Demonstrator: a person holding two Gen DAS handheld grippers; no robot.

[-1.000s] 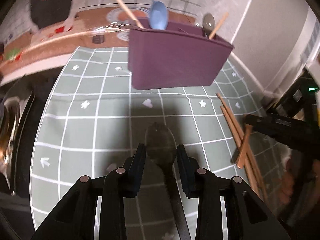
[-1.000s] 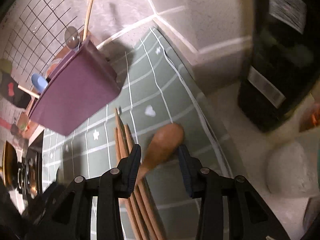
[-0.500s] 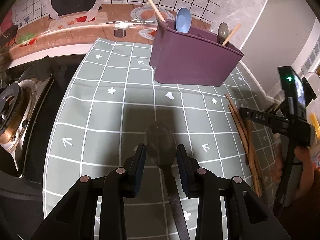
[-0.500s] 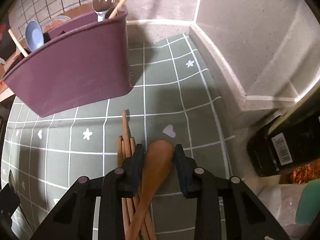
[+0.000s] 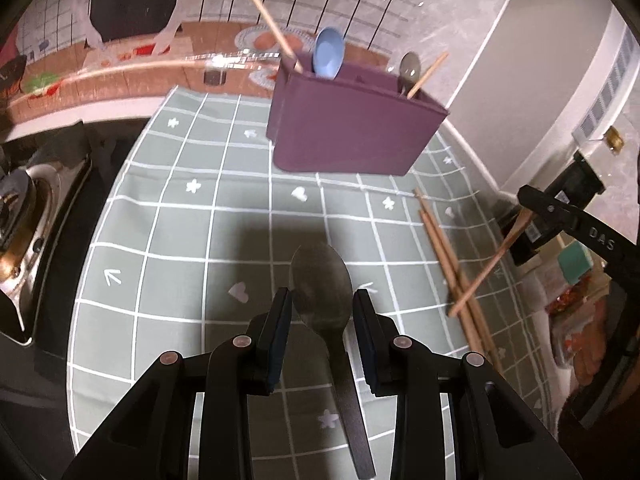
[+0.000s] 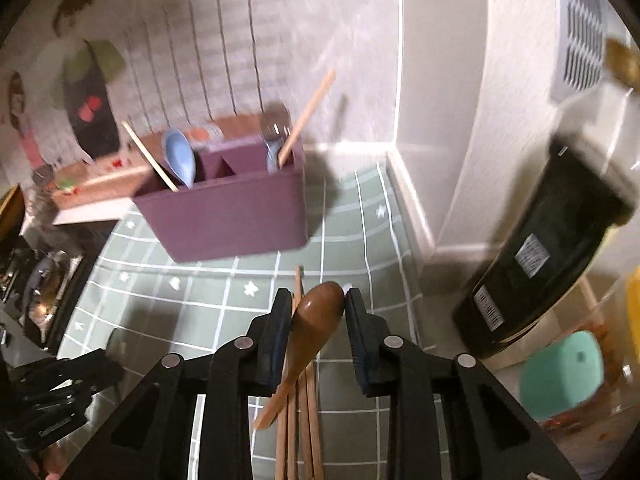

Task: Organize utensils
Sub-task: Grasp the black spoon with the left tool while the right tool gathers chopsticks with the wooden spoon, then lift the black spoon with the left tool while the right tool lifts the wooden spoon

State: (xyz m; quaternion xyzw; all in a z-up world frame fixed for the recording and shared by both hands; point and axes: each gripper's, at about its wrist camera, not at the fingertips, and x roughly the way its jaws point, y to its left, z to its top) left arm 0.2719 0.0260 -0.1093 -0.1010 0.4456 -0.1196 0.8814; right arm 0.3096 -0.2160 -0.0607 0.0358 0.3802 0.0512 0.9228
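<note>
Purple plastic forms the utensil caddy [image 5: 352, 120], which stands on a green grid-patterned mat [image 5: 180, 248] near the wall, and each camera shows it differently. From the left wrist only its outer wall and the utensil tips above the rim are seen: a blue spoon [image 5: 329, 58], a metal spoon bowl and two wooden sticks. The right wrist view looks down into it and shows the dividers between its compartments [image 6: 218, 164]. In the left view the left gripper [image 5: 320, 316] pinches a metal spoon [image 5: 322, 292] by the sides of its bowl, the handle running back under the fingers. The right gripper [image 6: 316, 316] has a wooden spoon [image 6: 318, 318] between its jaws, which are closing on the spoon's bowl; the pads look to be touching it on both sides. Only the left view shows that spoon's thin handle [image 5: 486, 268] slanting up off the mat, above the loose chopsticks [image 5: 448, 256] lying there. Only the right view shows a dark bottle [image 6: 544, 264] and a teal object [image 6: 560, 372] beside the mat.
</note>
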